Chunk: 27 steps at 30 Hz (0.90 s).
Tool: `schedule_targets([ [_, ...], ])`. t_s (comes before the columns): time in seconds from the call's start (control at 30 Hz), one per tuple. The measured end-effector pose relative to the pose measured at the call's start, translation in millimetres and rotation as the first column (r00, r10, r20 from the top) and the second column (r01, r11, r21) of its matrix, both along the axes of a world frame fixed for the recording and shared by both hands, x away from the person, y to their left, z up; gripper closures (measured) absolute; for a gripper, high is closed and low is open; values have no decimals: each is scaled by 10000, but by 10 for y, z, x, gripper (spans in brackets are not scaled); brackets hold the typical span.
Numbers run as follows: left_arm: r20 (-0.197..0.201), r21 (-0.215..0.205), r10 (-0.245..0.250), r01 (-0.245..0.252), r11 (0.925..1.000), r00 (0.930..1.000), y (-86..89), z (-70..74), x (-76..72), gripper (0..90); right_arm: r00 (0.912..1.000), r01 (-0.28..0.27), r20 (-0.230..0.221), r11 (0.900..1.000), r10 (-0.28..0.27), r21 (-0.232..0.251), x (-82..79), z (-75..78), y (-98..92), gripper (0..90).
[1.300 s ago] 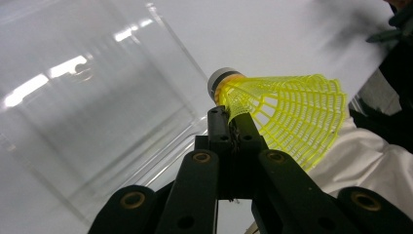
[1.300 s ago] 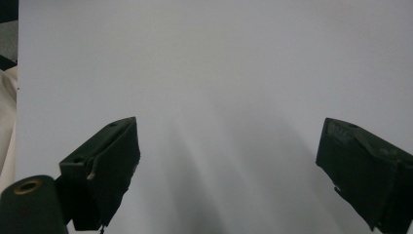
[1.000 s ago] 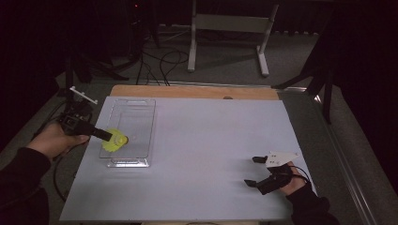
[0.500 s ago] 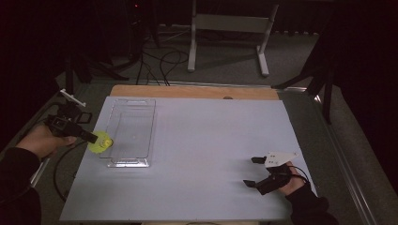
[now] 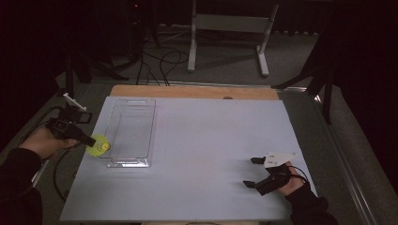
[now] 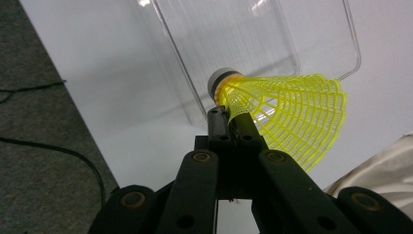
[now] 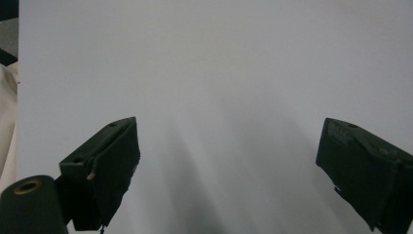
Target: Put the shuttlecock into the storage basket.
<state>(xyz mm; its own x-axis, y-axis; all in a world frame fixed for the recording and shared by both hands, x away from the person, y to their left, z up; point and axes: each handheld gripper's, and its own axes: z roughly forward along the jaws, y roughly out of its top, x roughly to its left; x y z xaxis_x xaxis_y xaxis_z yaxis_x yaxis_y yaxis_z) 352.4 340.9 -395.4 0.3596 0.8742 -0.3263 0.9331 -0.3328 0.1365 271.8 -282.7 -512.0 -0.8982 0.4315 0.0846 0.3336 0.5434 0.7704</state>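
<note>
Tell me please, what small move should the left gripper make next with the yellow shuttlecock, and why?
Probably lower it to the white table surface and then open. The left gripper is shut on the shuttlecock, pinching its skirt near the cork. In the high view the shuttlecock sits just outside the left wall of the clear tray, at the table's left side. The right gripper rests open, far off.

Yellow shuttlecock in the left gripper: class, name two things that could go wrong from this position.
1. The left gripper pinches the yellow shuttlecock at the edge of its mesh skirt, by the cork. That thin netting could bend or slip out.
2. In the high view the shuttlecock hangs at the outer left wall of the clear tray. Released here, it could land on the white table sheet rather than inside.
</note>
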Motion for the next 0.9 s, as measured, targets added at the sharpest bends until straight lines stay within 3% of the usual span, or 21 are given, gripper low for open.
schedule_targets([
  [0.7,-508,421,-233,255,9988,9984,-120,-308,84,899,9999,-35,-100,9999,34,-105,-3,-20,2,89],
  [0.9,-320,577,-172,190,9982,9993,-140,-320,105,889,9999,-48,-132,9999,46,-117,0,-27,1,89],
])
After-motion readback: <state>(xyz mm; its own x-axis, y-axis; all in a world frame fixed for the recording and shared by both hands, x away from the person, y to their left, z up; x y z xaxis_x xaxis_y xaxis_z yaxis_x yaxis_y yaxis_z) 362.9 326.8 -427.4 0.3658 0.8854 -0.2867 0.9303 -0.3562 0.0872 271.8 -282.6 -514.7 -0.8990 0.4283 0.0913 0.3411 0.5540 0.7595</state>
